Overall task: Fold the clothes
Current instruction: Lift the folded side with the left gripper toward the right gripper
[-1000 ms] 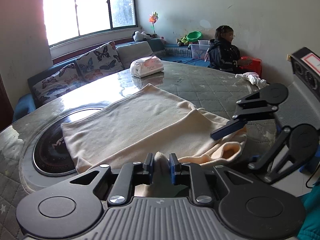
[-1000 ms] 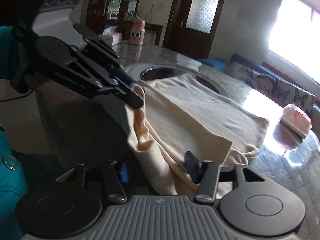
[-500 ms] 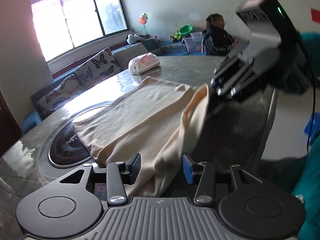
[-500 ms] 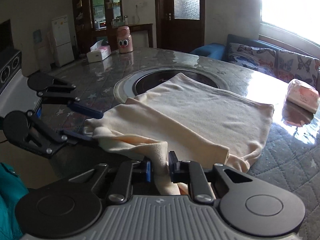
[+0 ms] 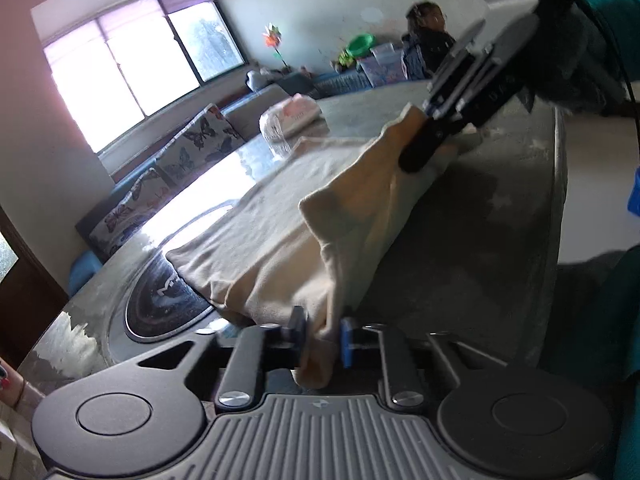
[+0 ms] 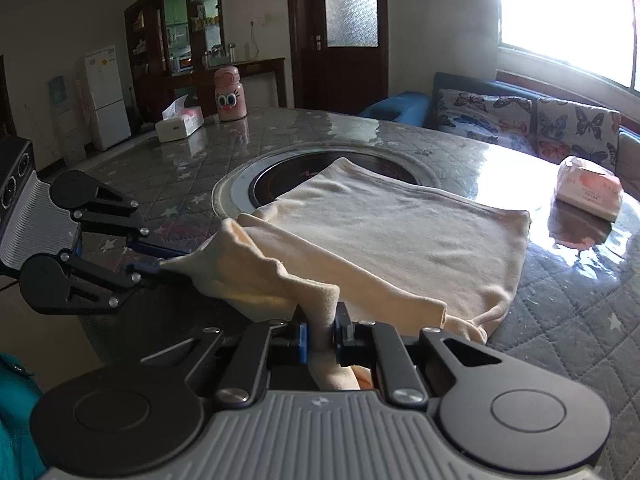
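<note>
A cream garment (image 6: 400, 232) lies flat on the round table (image 6: 560, 300), its far part over the inset hob (image 6: 288, 176). The near edge is lifted off the table and stretched between both grippers. My left gripper (image 5: 323, 336) is closing with a fold of the garment (image 5: 280, 220) pinched between its pads; in the right wrist view it (image 6: 160, 266) holds a corner at the left. My right gripper (image 6: 320, 334) is closing too, its pads pressing on the cloth. It shows at the upper right of the left wrist view (image 5: 414, 160).
A pink tissue pack (image 6: 588, 192) lies on the table's right side. A white tissue box (image 6: 178, 124) and a pink bottle (image 6: 229, 94) stand at the far left. A sofa with butterfly cushions (image 6: 520, 120) runs under the window. A person (image 5: 430, 44) sits beyond the table.
The left gripper's jaws opened half a second ago and have closed again on the garment's near edge. The right gripper's open jaws closed on the cloth. Both wrists rolled.
</note>
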Available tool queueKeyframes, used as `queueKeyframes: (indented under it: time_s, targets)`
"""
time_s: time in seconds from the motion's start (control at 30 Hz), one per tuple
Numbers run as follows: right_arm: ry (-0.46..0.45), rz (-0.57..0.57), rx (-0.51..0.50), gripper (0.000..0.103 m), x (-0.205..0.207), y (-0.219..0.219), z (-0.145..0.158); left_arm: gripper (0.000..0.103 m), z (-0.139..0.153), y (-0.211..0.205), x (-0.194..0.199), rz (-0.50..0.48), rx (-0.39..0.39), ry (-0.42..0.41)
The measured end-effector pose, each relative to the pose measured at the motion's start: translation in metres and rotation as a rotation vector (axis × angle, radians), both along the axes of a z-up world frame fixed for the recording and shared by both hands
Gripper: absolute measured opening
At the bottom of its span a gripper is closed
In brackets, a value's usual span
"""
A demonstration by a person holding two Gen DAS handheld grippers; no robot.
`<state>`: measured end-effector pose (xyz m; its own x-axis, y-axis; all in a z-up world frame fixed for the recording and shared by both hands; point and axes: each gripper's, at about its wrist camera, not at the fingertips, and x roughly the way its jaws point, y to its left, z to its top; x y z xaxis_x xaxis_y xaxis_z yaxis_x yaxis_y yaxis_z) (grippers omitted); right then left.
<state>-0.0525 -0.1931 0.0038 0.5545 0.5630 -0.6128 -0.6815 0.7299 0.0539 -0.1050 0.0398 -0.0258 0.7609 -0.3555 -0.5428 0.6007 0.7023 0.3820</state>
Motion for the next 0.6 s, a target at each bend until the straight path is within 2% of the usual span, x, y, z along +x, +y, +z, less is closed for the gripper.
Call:
queueKeyframes:
  time_s: [0.13,0.27,0.47,0.53,0.6]
  targets:
    - [-0.03,-0.003,0.018,0.009,-0.014,-0.004,0.008,0.012,0.012,0.003,-0.01,0.004,-0.056,-0.017]
    - [-0.056,0.021,0.022,0.009,-0.034,-0.011,0.021,0.012,0.026,0.005,-0.026,-0.01,-0.077,-0.013]
    - [-0.042,0.092,0.012,0.009,-0.075,-0.027,0.047,0.012,0.054,0.011,-0.068,-0.058,-0.17,0.069]
    - [-0.035,0.113,0.011,0.009,-0.088,-0.031,0.058,0.012,0.062,0.011,-0.079,-0.066,-0.176,0.075]
    - [-0.043,0.118,-0.007,0.009,-0.09,-0.03,0.063,0.012,0.066,0.011,-0.074,-0.059,-0.183,0.073]
